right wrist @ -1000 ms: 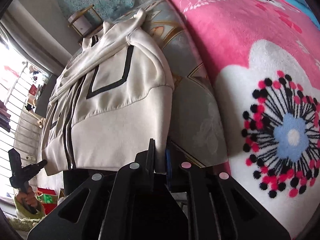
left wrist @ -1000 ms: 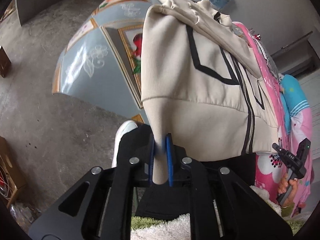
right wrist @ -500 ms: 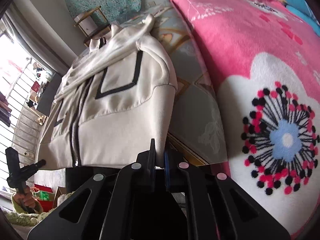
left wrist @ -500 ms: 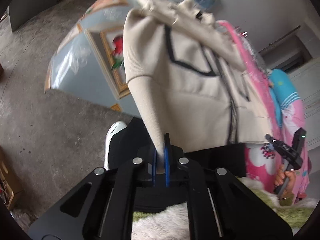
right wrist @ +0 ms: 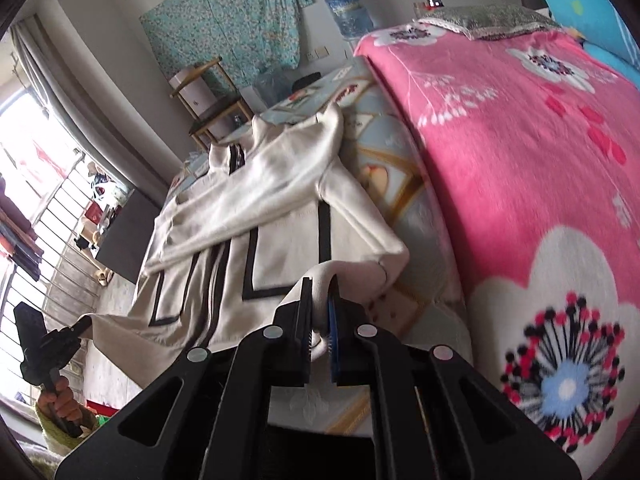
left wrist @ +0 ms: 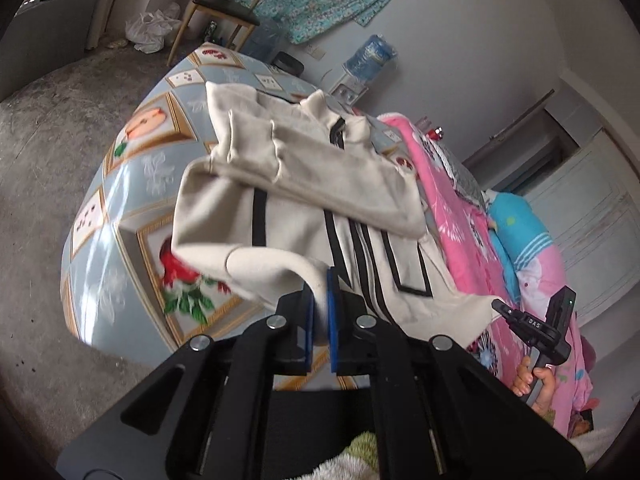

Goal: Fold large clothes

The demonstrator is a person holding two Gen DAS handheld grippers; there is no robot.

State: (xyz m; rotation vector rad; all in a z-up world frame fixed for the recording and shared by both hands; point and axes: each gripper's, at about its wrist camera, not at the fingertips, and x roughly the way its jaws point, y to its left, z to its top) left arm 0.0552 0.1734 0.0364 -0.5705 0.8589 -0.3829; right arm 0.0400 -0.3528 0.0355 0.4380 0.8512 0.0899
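From the left wrist, the left gripper (left wrist: 320, 312) is clamped on a hem corner of the cream jacket (left wrist: 320, 184), which lies on the patterned bed (left wrist: 132, 184) beside a pink blanket (left wrist: 460, 216). From the right wrist, the right gripper (right wrist: 320, 320) pinches the jacket's other bottom corner, sleeves folded across its front.

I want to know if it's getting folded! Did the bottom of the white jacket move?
Yes. The jacket's bottom hem, hanging off the bed's edge earlier, is lifted up toward the collar.
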